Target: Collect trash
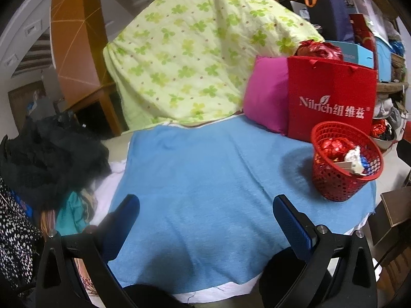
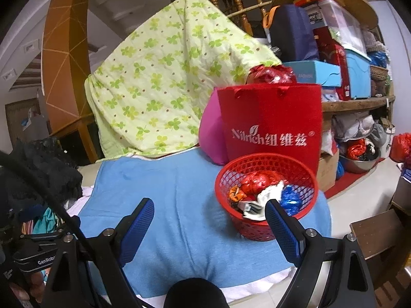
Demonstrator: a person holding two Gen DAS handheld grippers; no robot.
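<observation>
Left wrist view: my left tongs [image 1: 205, 220] are spread wide, nothing between them, over the blue towel [image 1: 205, 174]. The red basket [image 1: 344, 179] with wrappers inside sits far right on the towel, just in front of the red bag [image 1: 331, 97].

Right wrist view: my right tongs [image 2: 209, 220] are spread, empty. The red basket [image 2: 267, 228] is near, just behind my right finger; trash [image 2: 259, 182] lies inside. Green quilt [image 2: 164, 77] far left.
</observation>
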